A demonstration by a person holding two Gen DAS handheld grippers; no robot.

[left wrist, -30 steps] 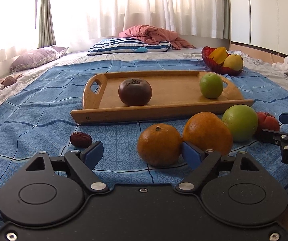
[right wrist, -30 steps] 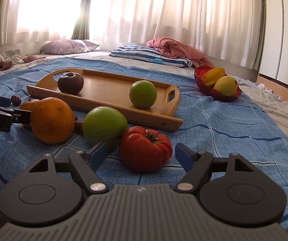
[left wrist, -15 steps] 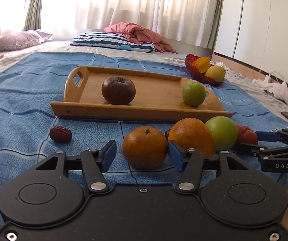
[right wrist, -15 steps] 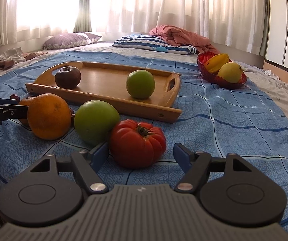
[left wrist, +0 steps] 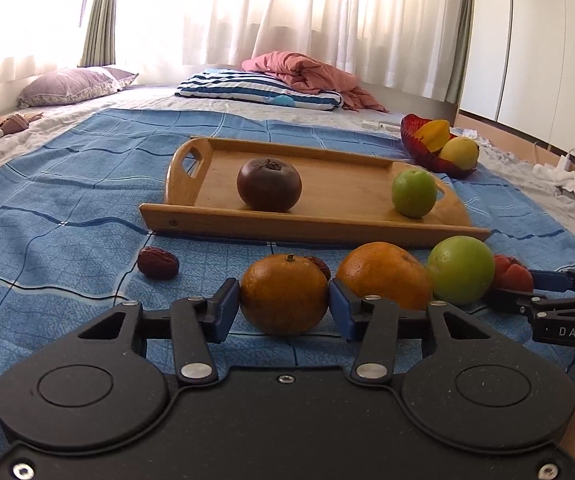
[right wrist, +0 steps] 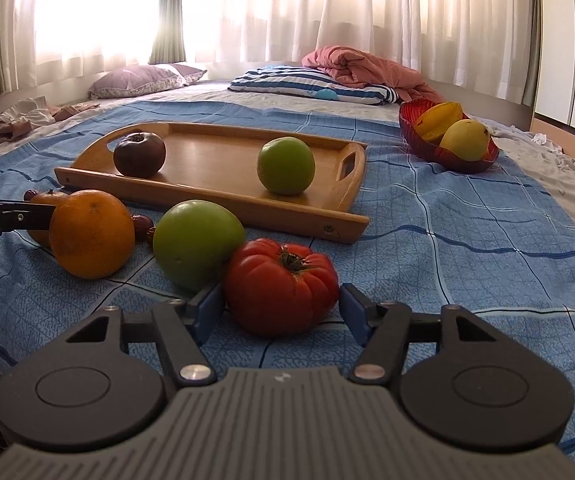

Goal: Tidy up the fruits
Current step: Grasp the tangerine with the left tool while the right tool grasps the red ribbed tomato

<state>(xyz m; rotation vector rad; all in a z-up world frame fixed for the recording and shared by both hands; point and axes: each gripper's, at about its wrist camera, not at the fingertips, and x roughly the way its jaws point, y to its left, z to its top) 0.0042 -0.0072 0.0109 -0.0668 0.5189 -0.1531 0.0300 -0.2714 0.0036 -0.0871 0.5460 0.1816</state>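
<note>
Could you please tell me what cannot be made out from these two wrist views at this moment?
- Small red fruit: left wrist view, mostly hidden behind the tangerine.
- Tomato: left wrist view, largely covered by the large green fruit and the right gripper.
- Left gripper: right wrist view, cut off by the frame edge, tips behind the orange.
- Red bowl: contents beneath the top fruits hidden.

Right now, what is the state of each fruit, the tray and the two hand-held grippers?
Left hand-held gripper: shut on mandarin.
Right hand-held gripper: around tomato, closure unclear.
Orange: on blue cloth, loose.
Large green fruit: on cloth, beside tomato.
Wooden tray: flat, holding two fruits.
Dark tomato: on tray.
Small green fruit: on tray.
Red date: on cloth, alone.
</note>
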